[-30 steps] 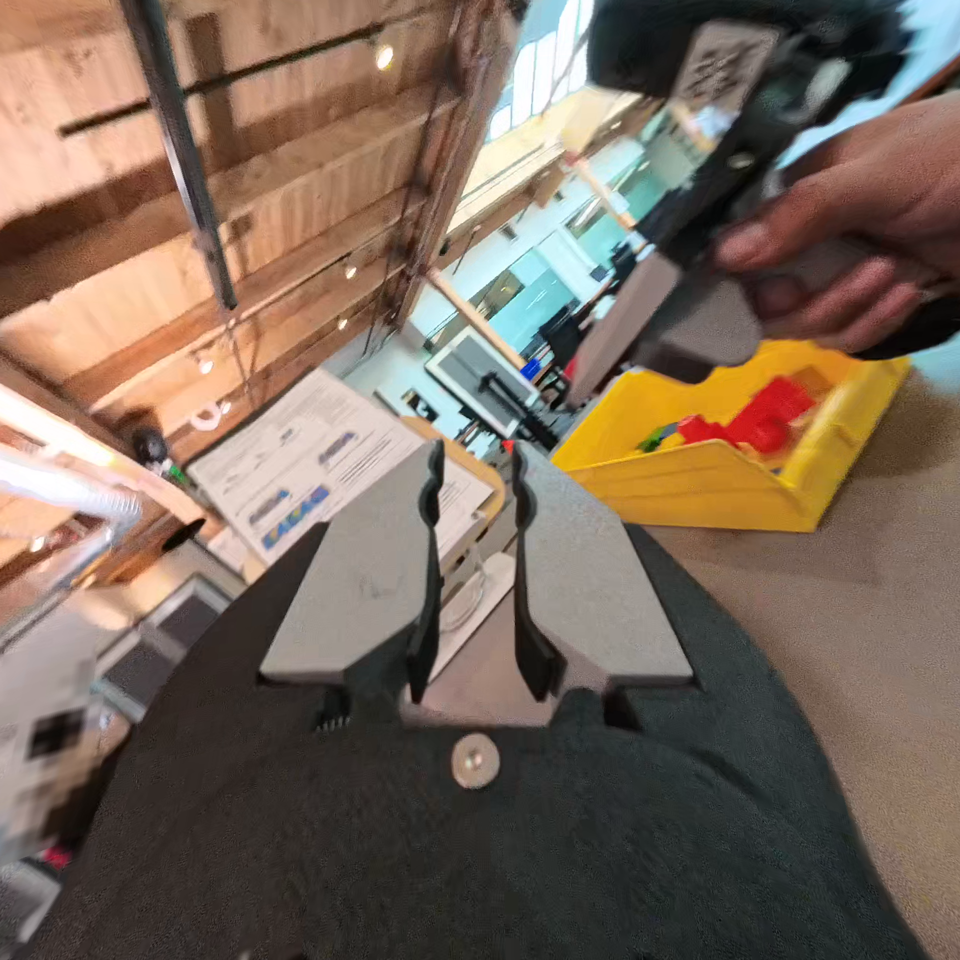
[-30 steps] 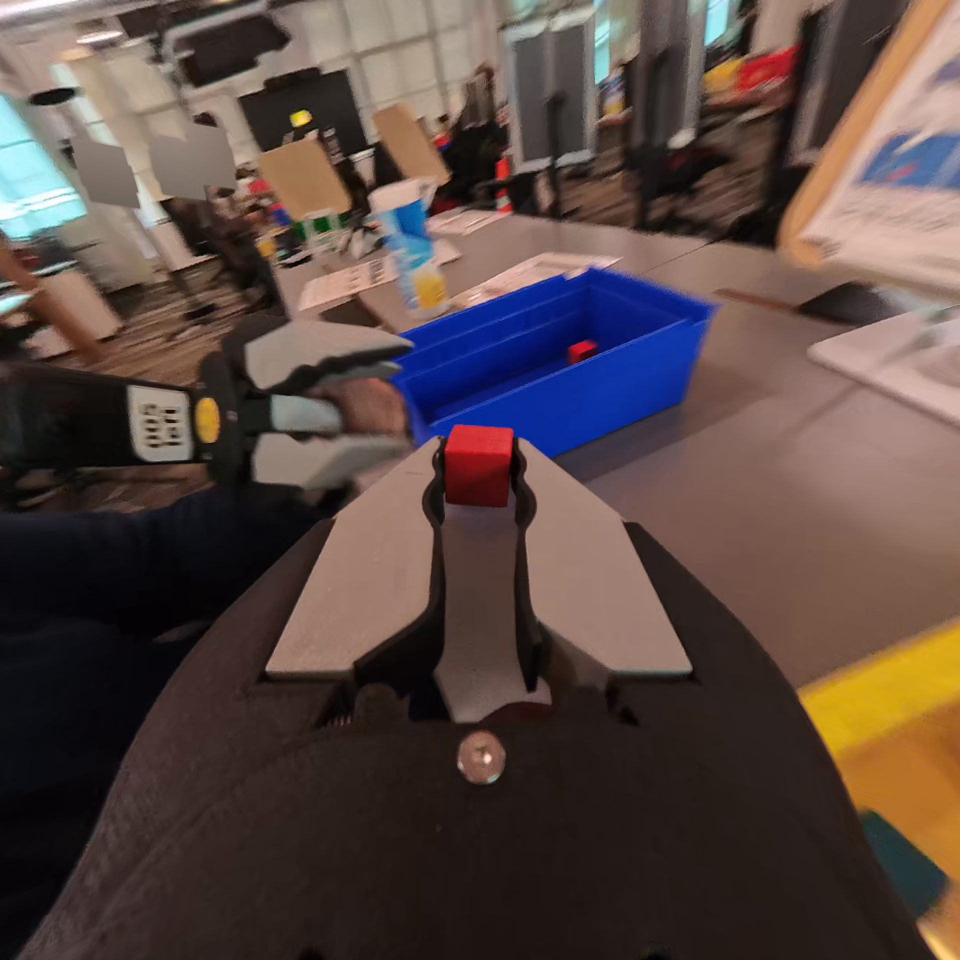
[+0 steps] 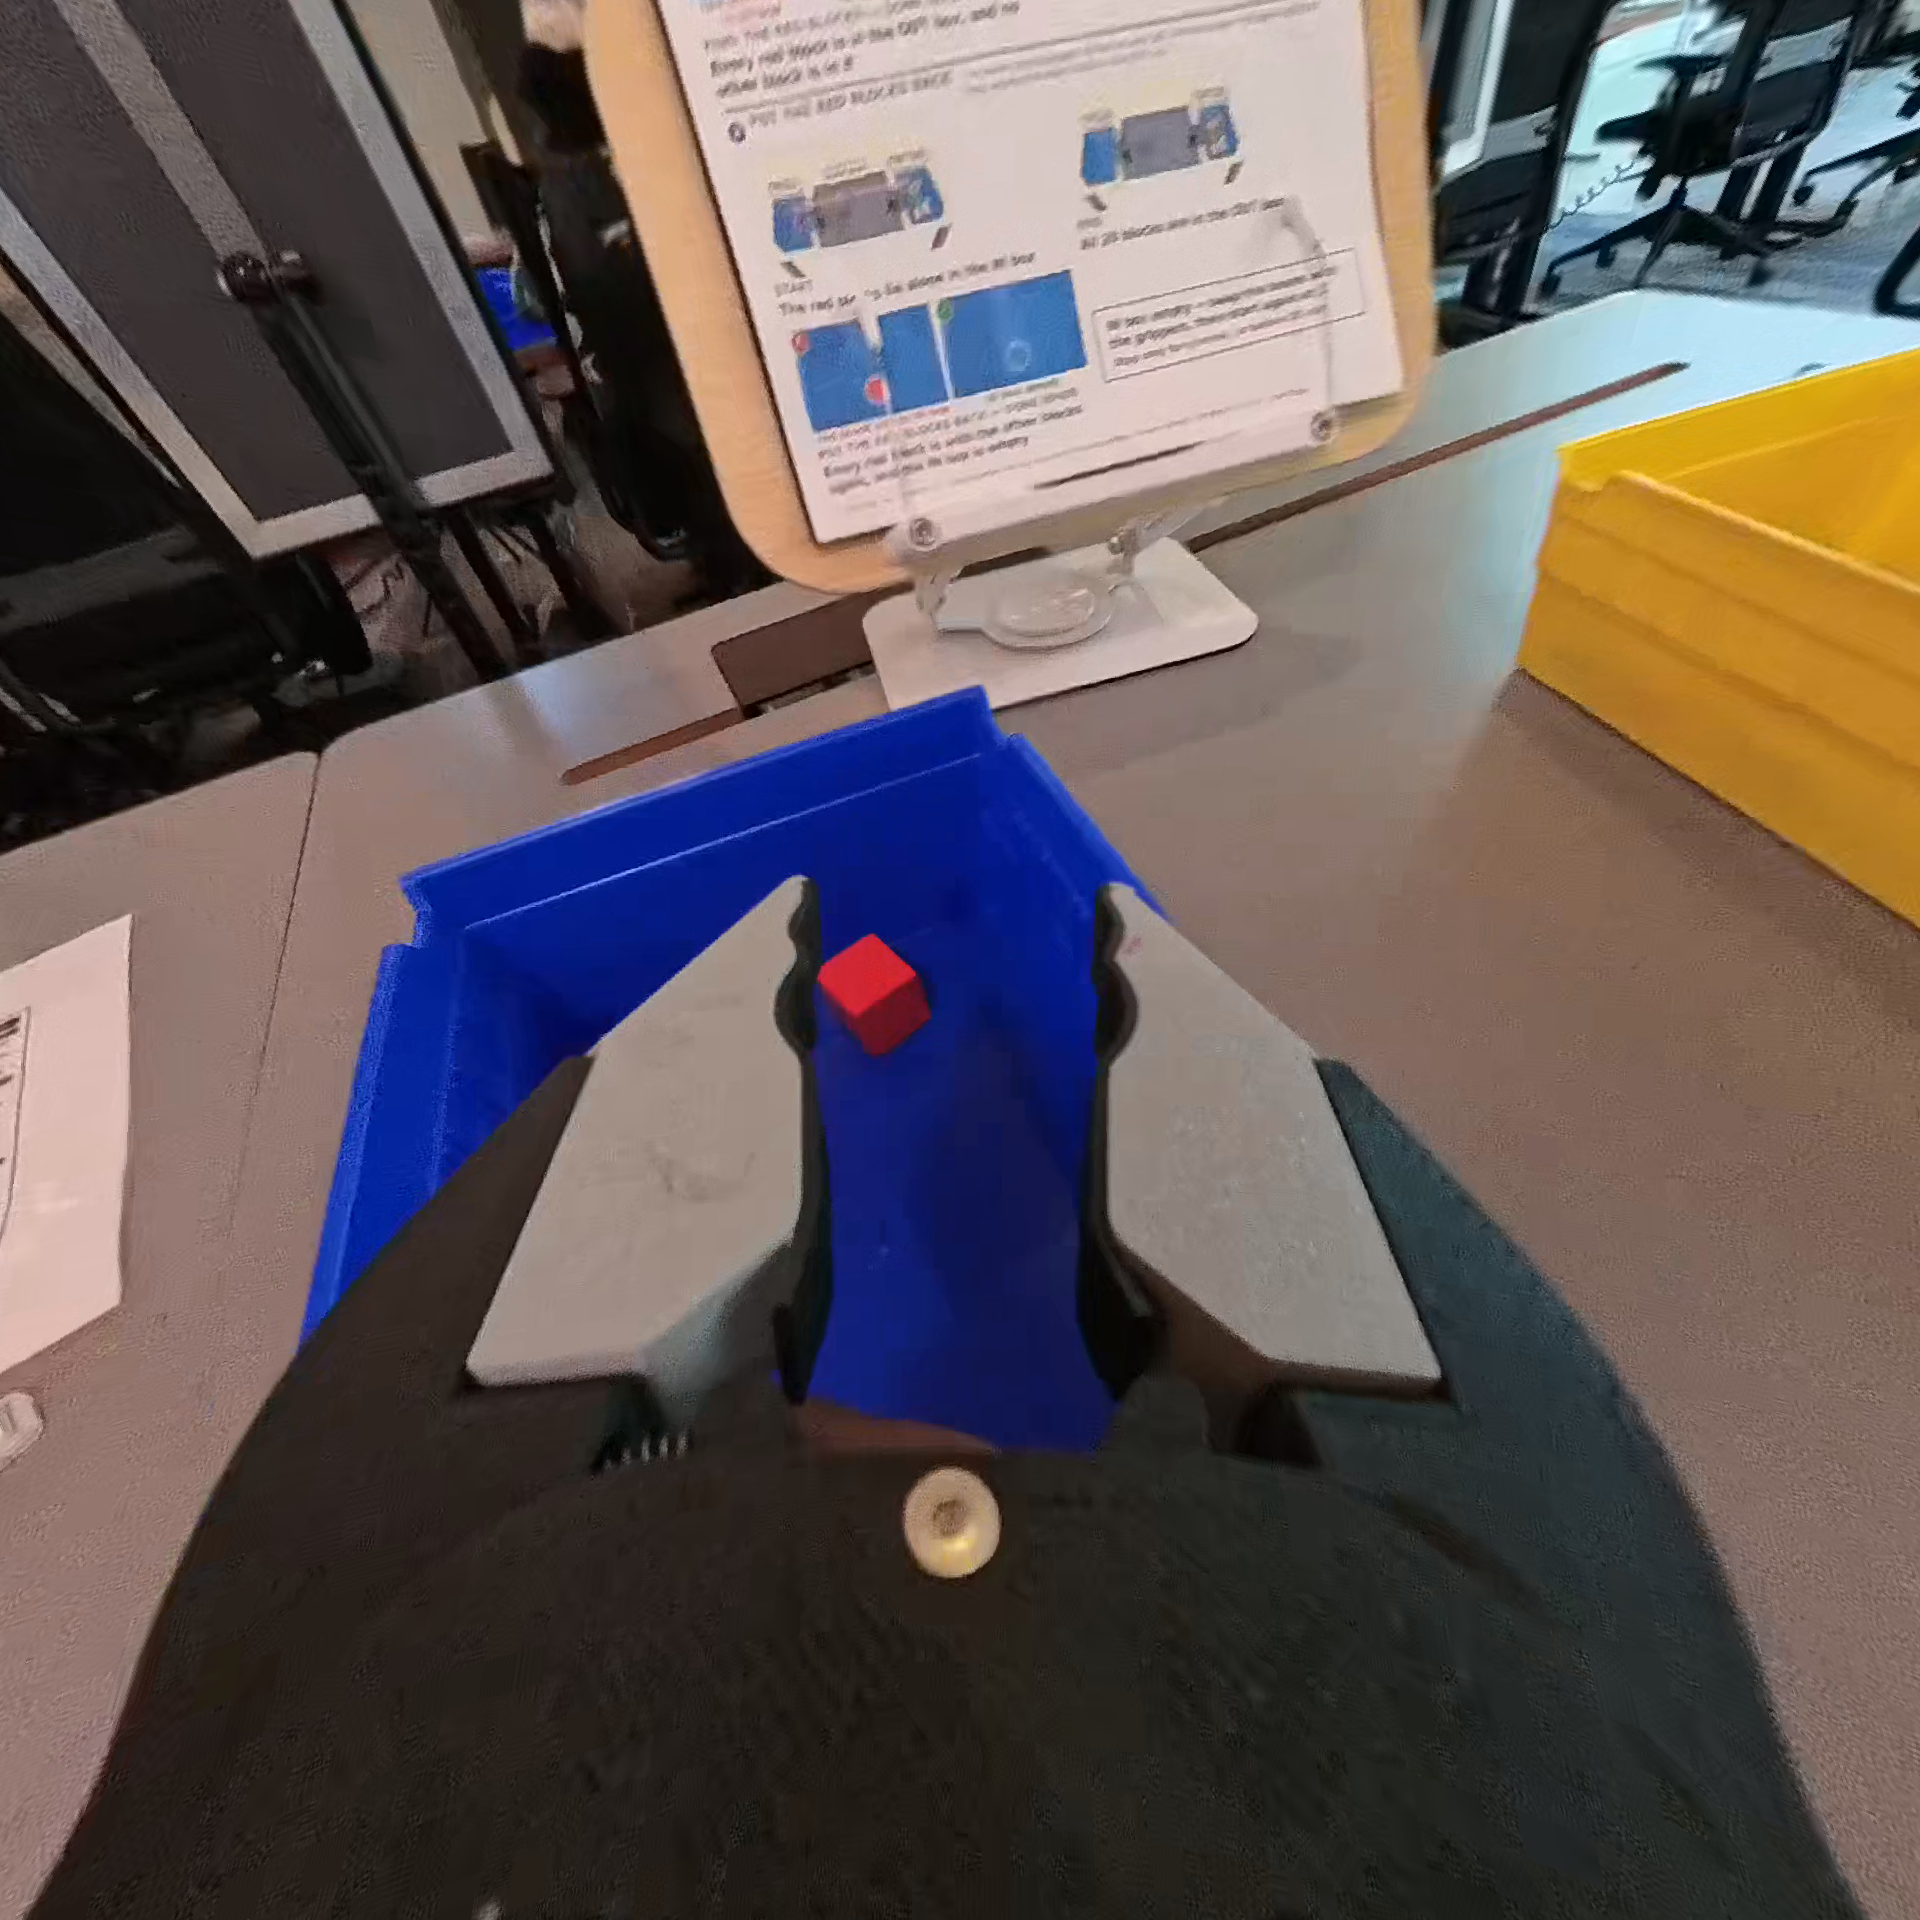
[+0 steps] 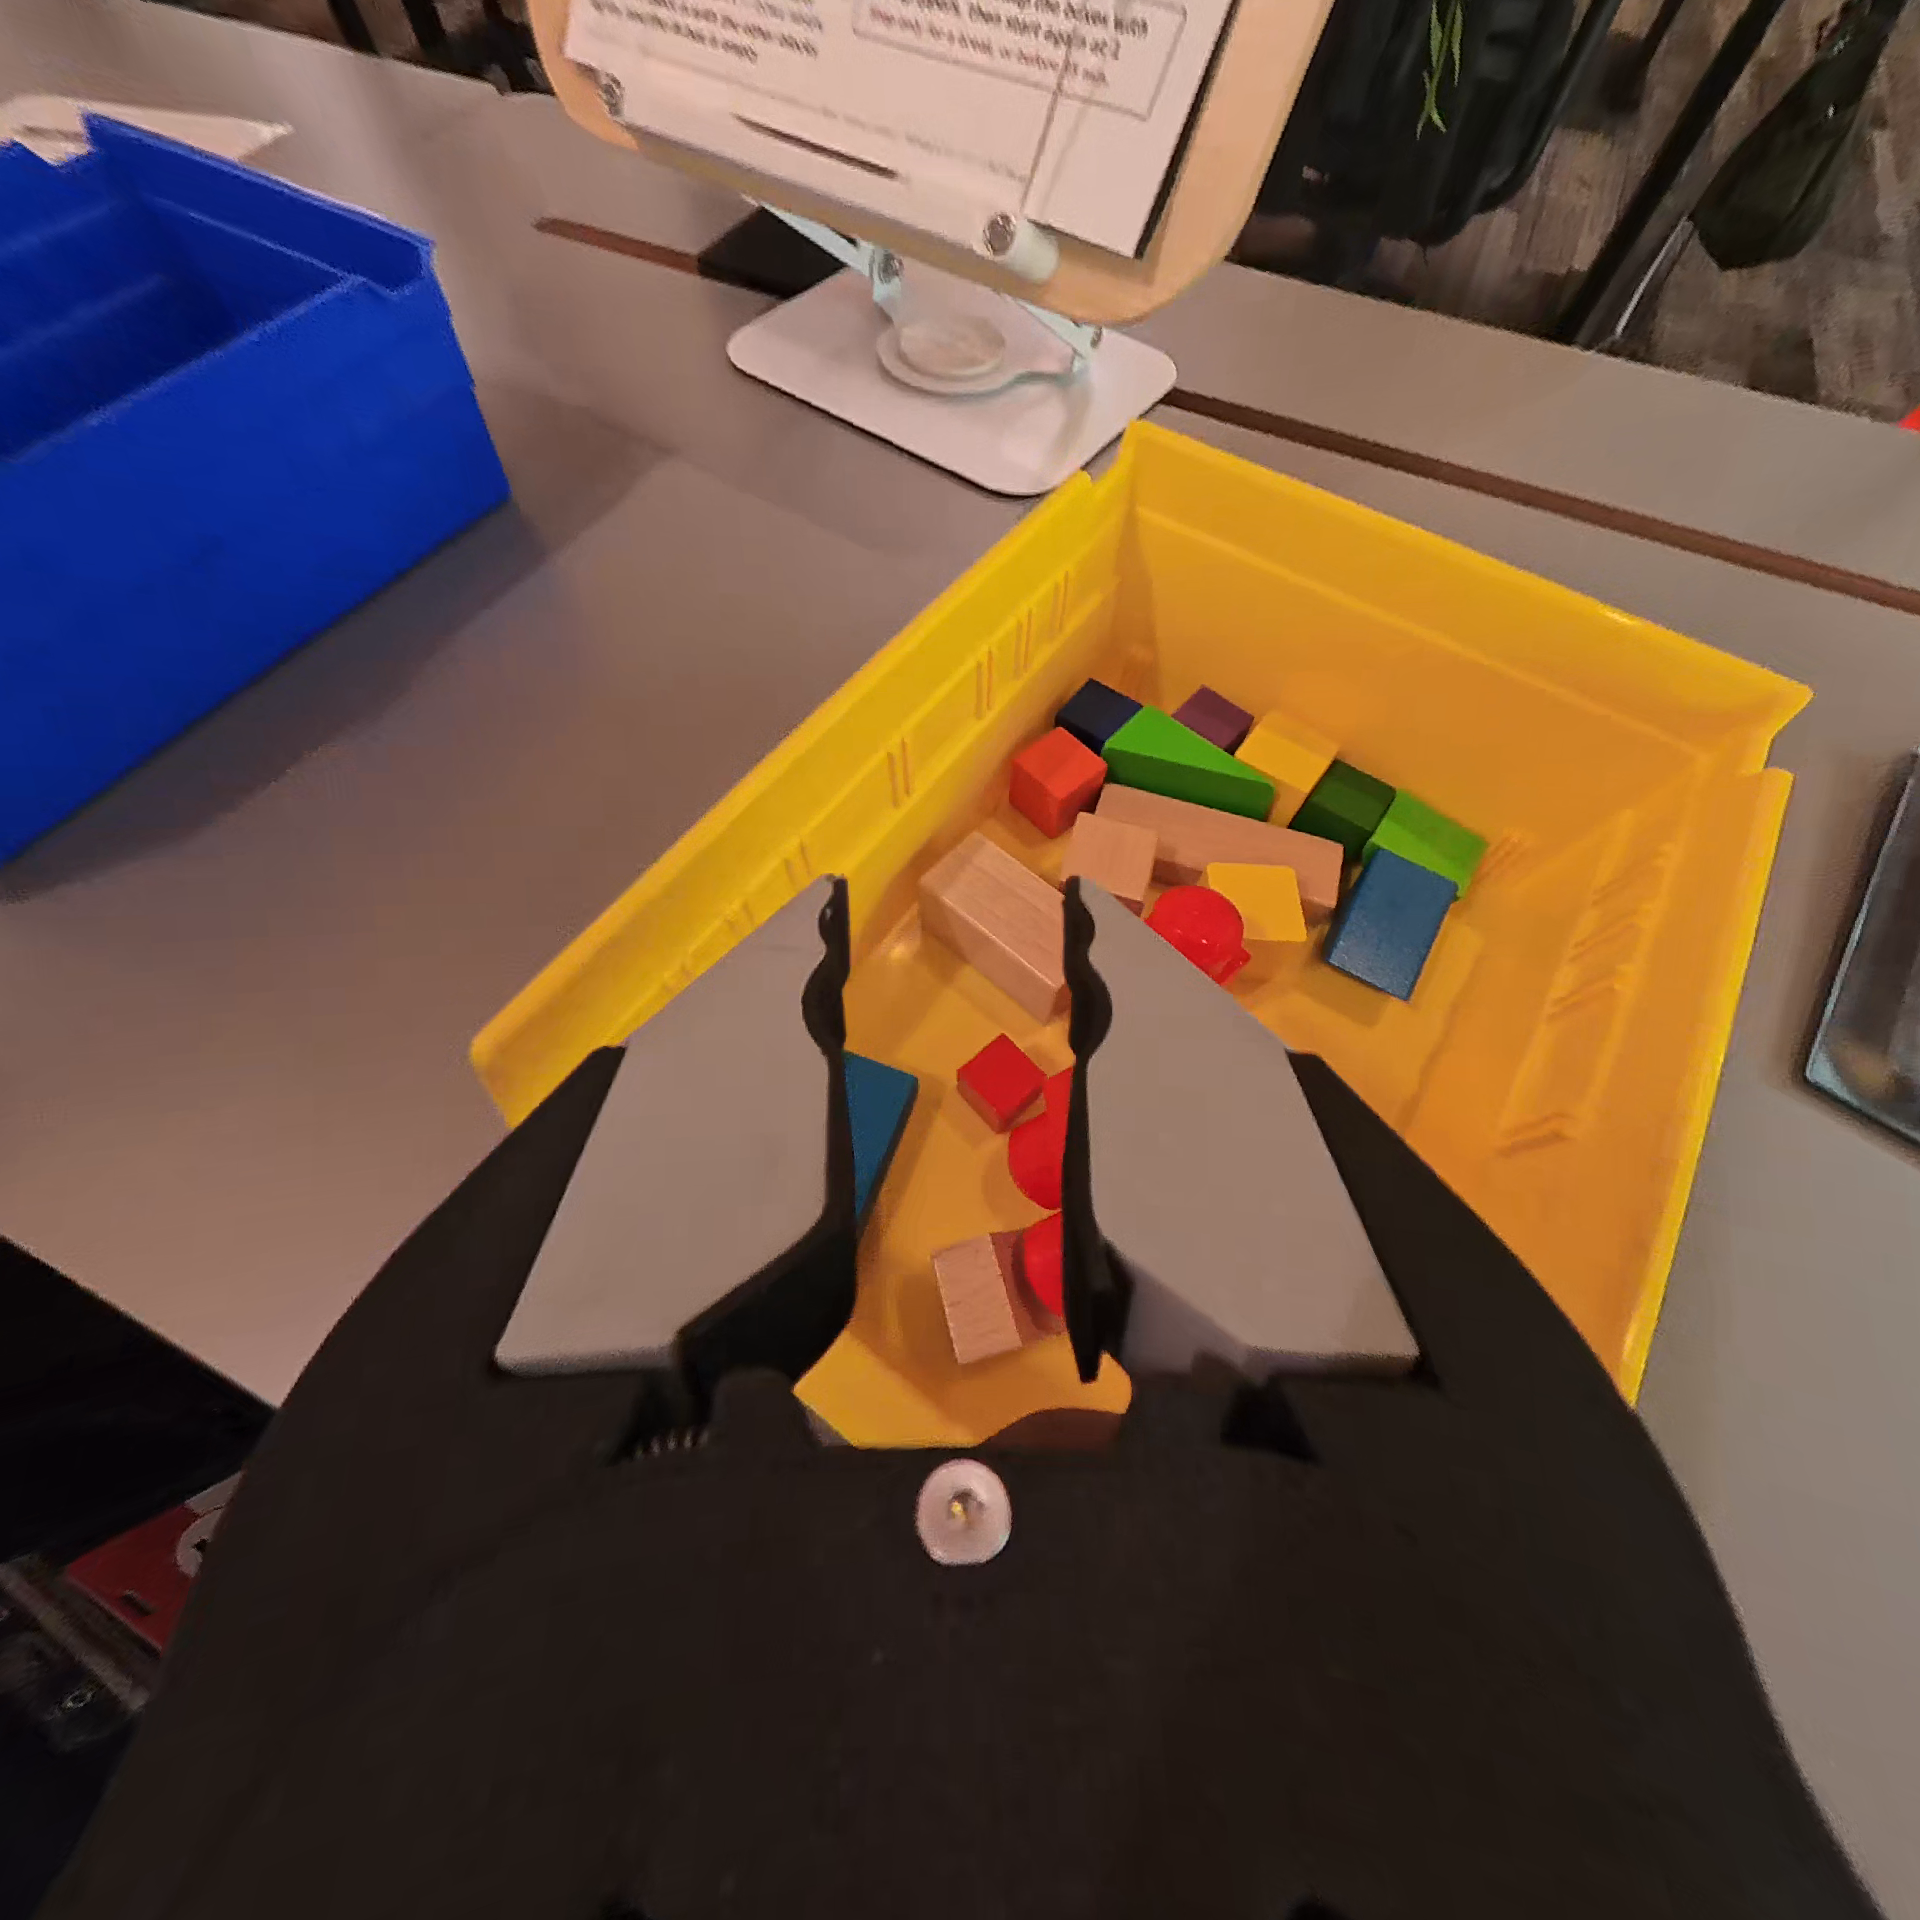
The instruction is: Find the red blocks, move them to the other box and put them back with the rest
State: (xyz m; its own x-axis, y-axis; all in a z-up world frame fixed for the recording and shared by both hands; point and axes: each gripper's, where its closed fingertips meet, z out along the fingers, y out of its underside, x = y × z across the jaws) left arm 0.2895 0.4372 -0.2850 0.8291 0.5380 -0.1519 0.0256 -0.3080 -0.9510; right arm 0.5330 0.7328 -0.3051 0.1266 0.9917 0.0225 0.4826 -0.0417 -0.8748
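The left gripper point(image 3: 951, 971) hangs above the open blue plastic box point(image 3: 665, 831) with its jaws released and wide apart. A small red wooden cube point(image 3: 871, 992) lies on the blue floor of that box, seen in the gap just beside the left-hand finger point(image 3: 707, 1101) and clear of the other; no pad presses on it. From this gripper, a white instruction sheet on a rounded wooden board point(image 3: 1018, 260) stands on a white stand at 12 o'clock, beyond the far wall of the box, and the corner of the yellow plastic bin point(image 3: 1714, 623) shows at 2 o'clock on the grey worktop point(image 3: 1403, 883).

The right gripper point(image 4: 951, 971) hangs over the near end of the yellow plastic bin point(image 4: 727, 935), its jaws likewise released with nothing between the pads. Below the gap, on the bin floor, lie a second small red cube point(image 4: 1000, 1081), a rounded red piece point(image 4: 1039, 1153) partly hidden by the right-hand finger point(image 4: 1184, 1122), a teal block point(image 4: 878, 1122) and a pale wooden block point(image 4: 971, 1299). At 1 o'clock another rounded red piece point(image 4: 1195, 930) sits among the heap of mixed blocks point(image 4: 1247, 810): green, yellow, blue, purple, orange-red and plain wood. The blue box point(image 4: 208, 468) stands at 10 o'clock, well apart from the bin.
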